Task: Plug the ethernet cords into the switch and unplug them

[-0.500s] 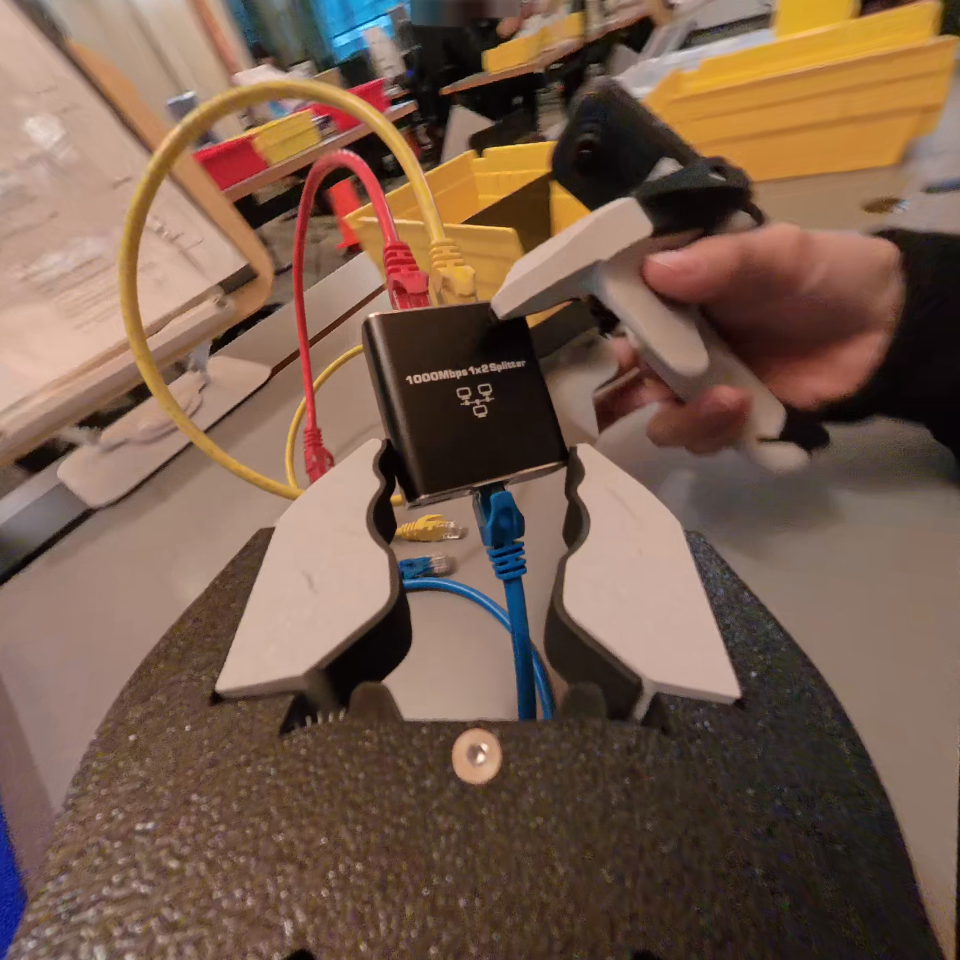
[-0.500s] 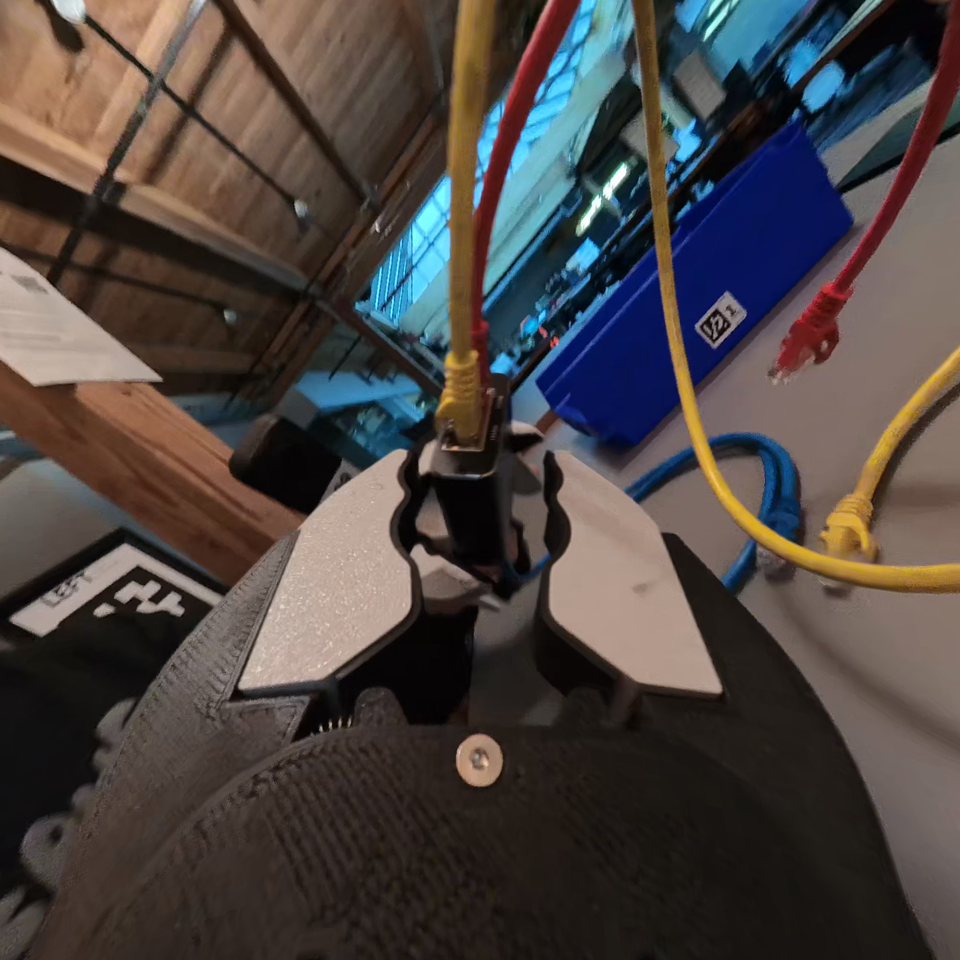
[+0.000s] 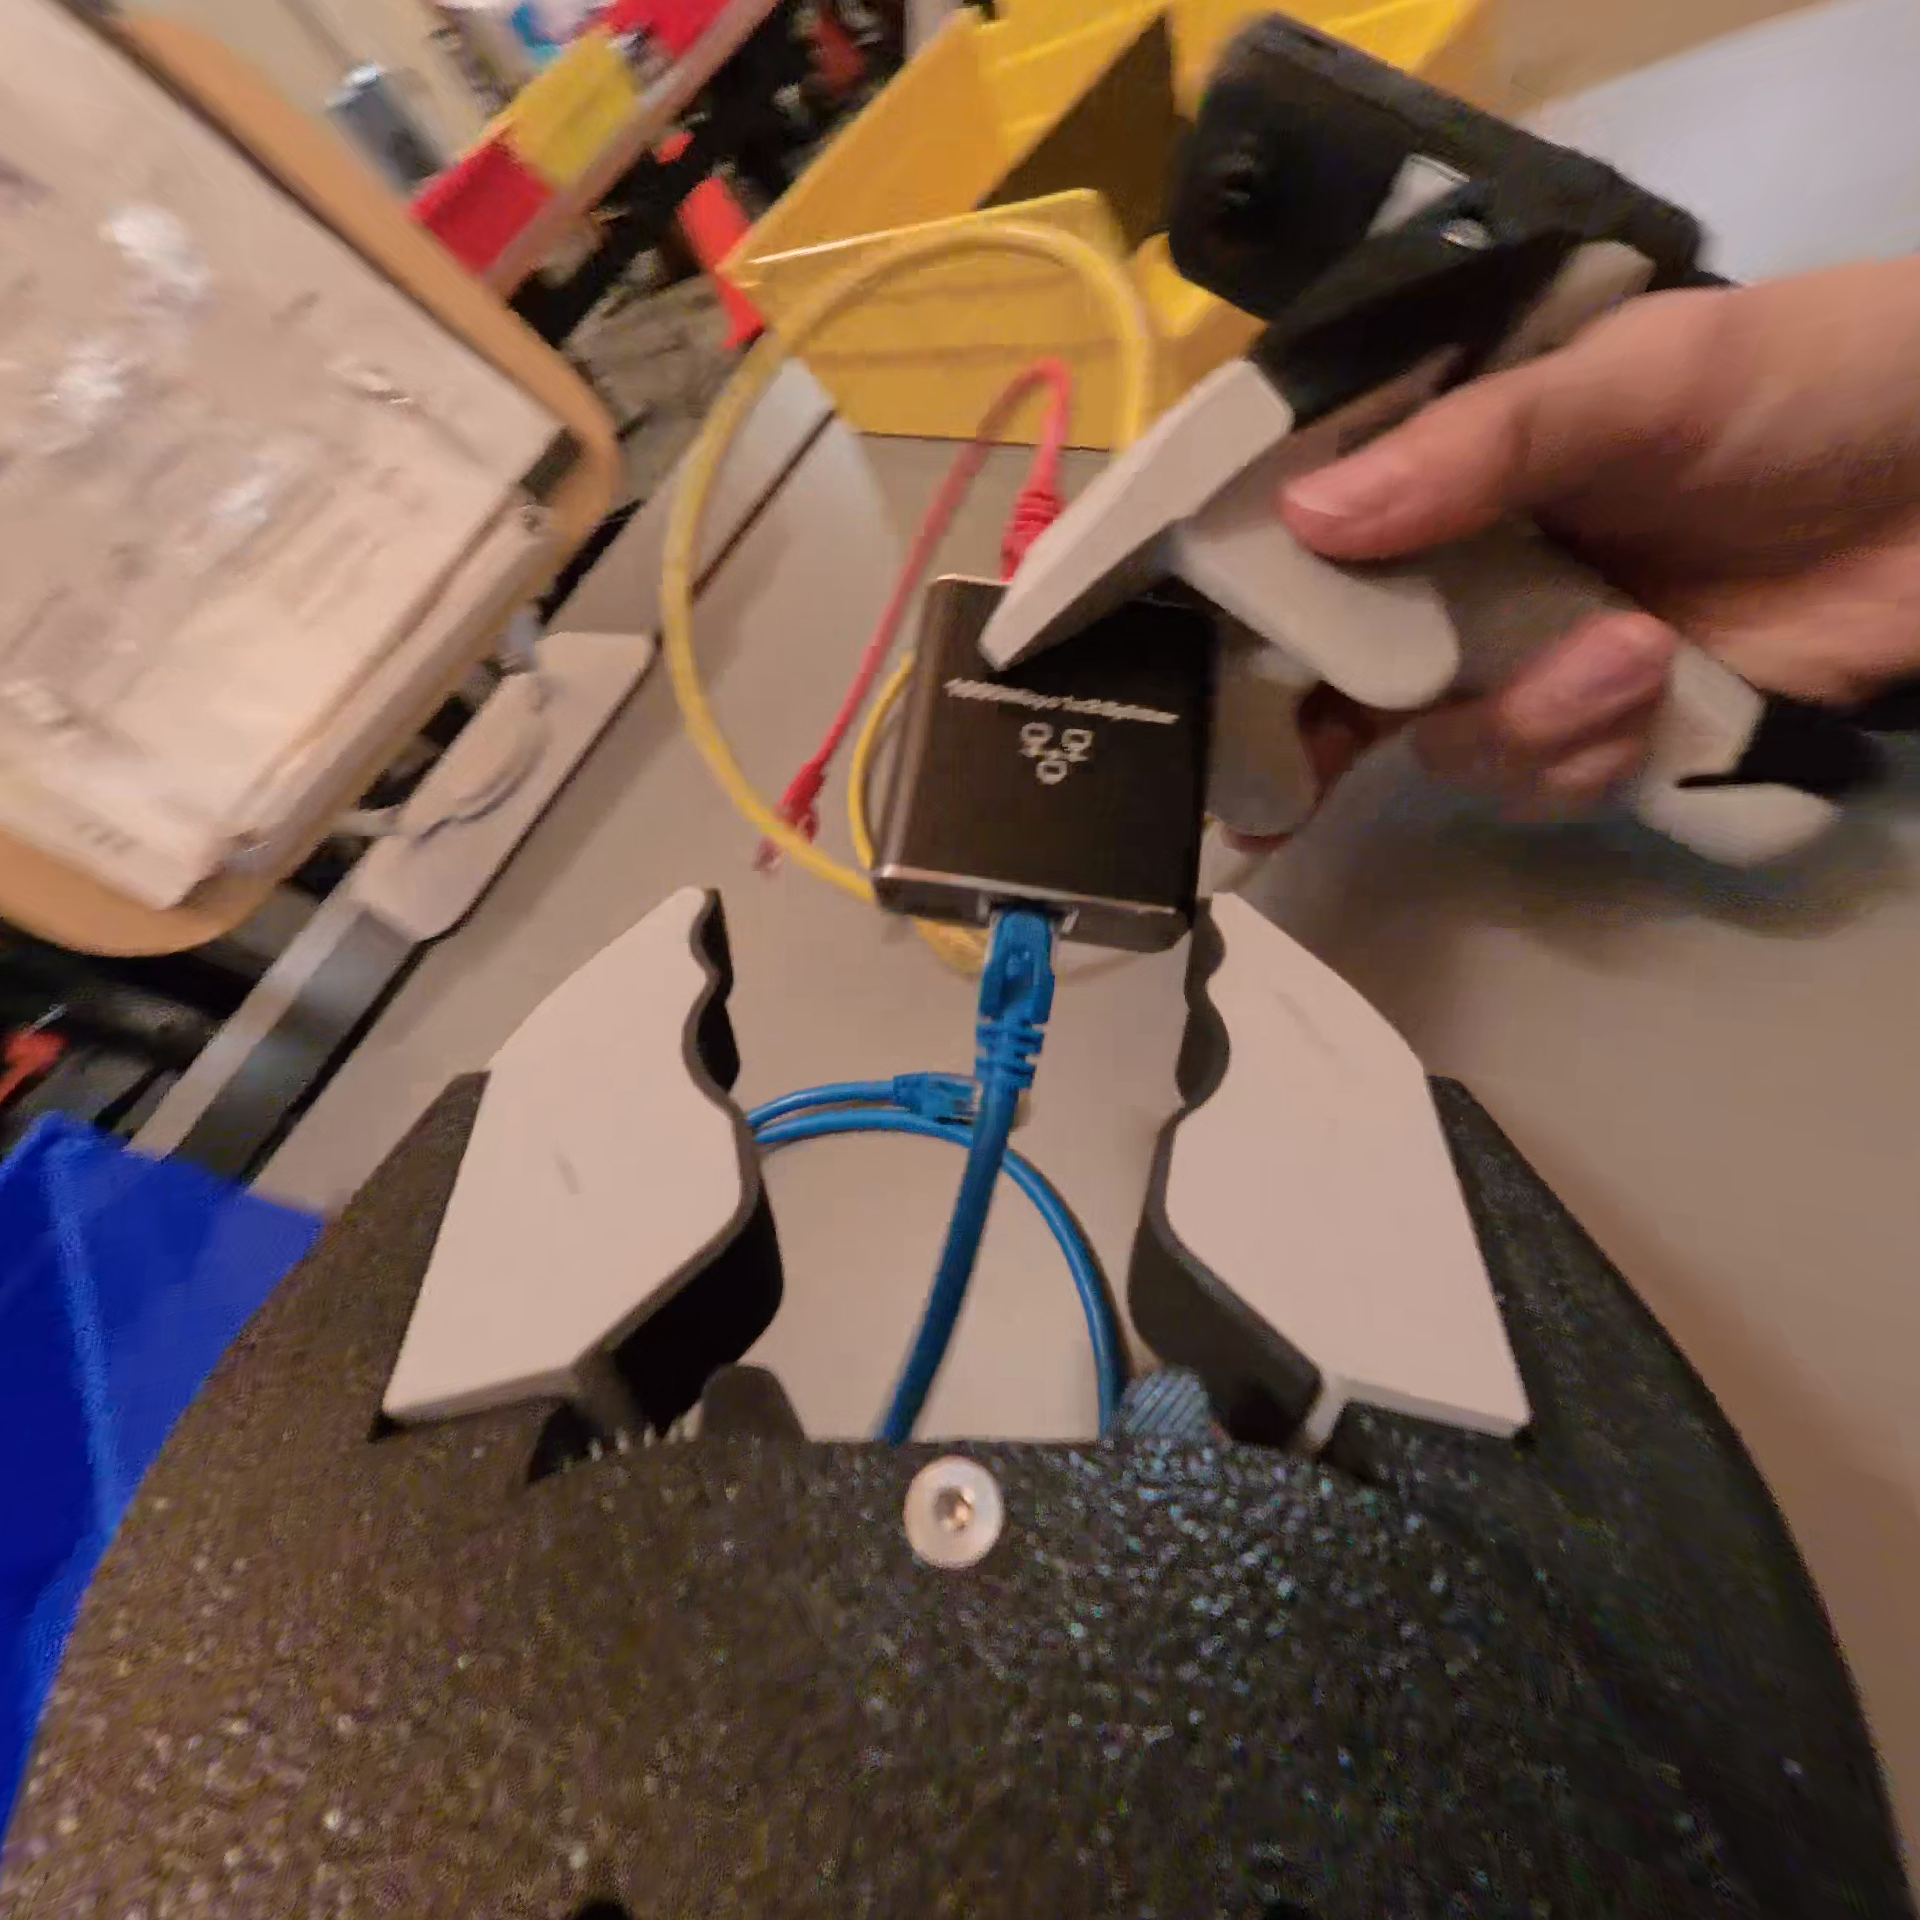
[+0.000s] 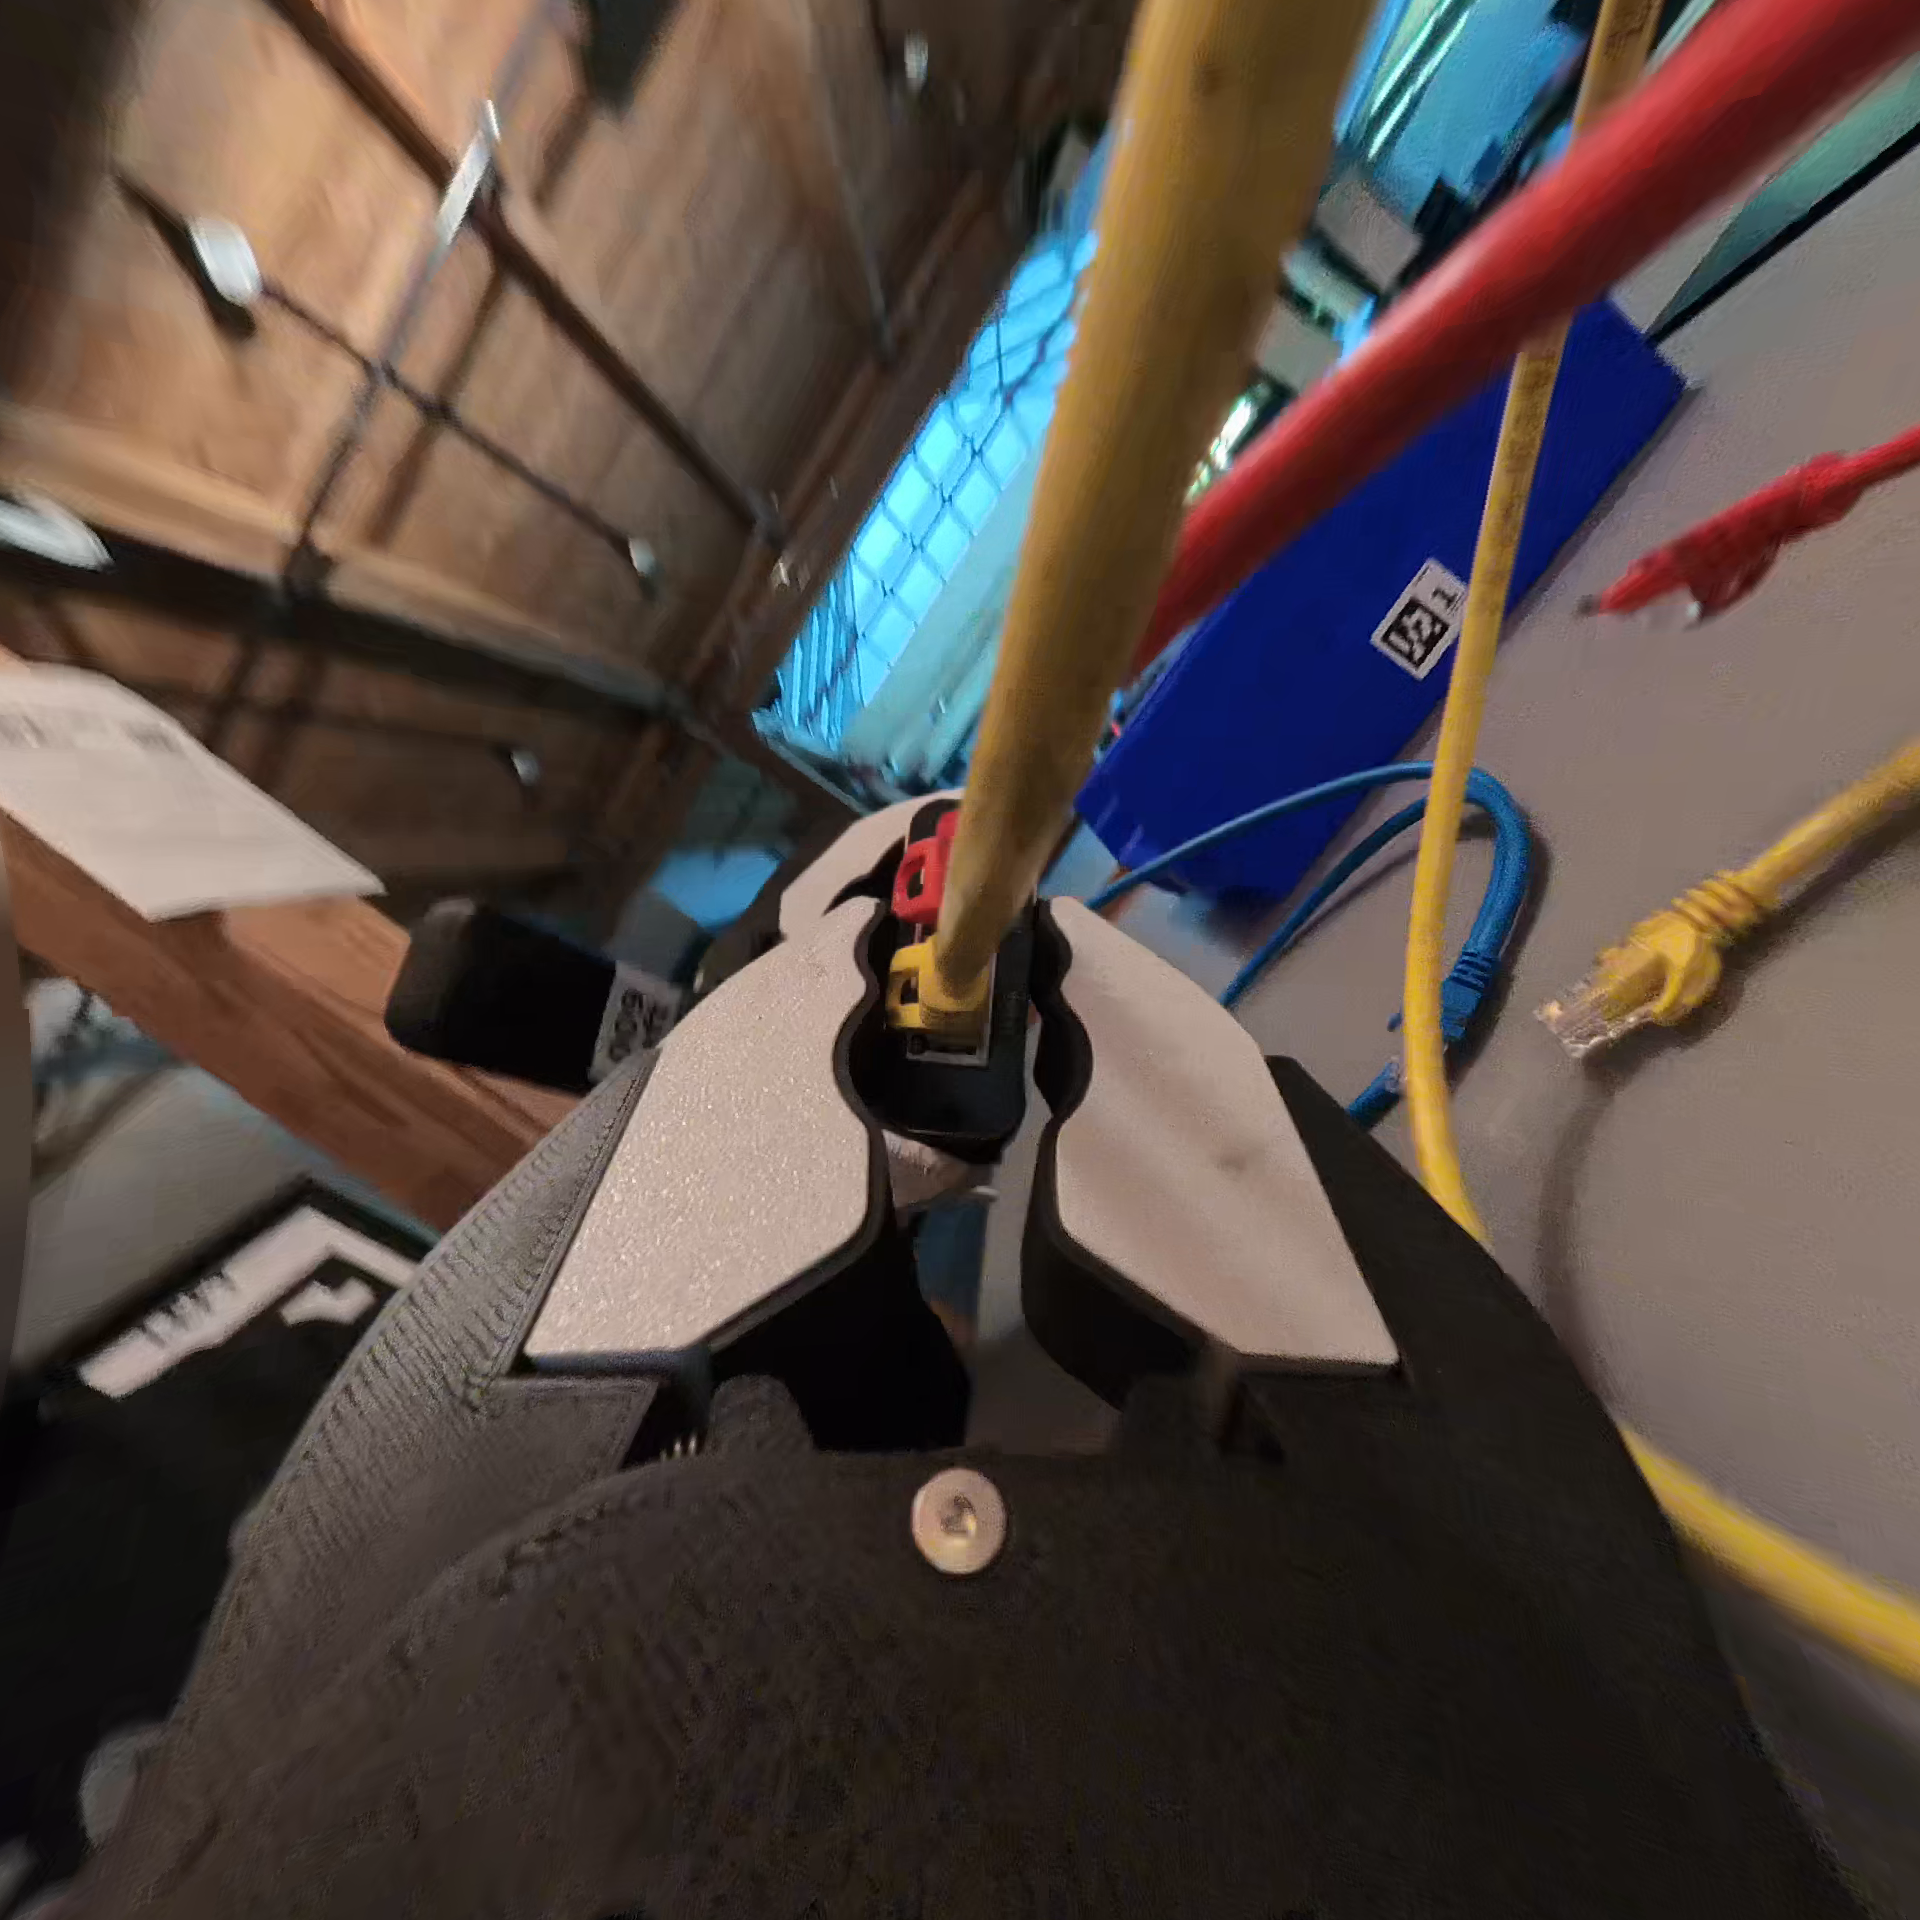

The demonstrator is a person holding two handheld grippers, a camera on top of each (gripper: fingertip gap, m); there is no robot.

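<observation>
At far left in the left wrist view we see a blue bin (image 3: 94,1351) low in the corner; beside it our left gripper (image 3: 961,966) is spread wide, grasping nothing, its fingers (image 3: 592,1174) standing apart on either side of the blue cord (image 3: 1013,997); that cord is plugged into the near end of the black switch (image 3: 1049,769), which sits just beyond the fingertips, touching neither; a yellow cord (image 3: 717,436) and a red cord (image 3: 1039,488) loop out from its far end; a yellow bin (image 3: 935,312) stands behind; to the right a hand (image 3: 1621,520) holds our right gripper (image 3: 1101,665), clamped across the switch's far end.

In the right wrist view the fingers (image 4: 727,1143) pinch the switch (image 4: 956,1060) by its thin sides; yellow and red plugs sit in its ports; farther right, loose cord ends lie on the grey table (image 4: 1714,1195).
</observation>
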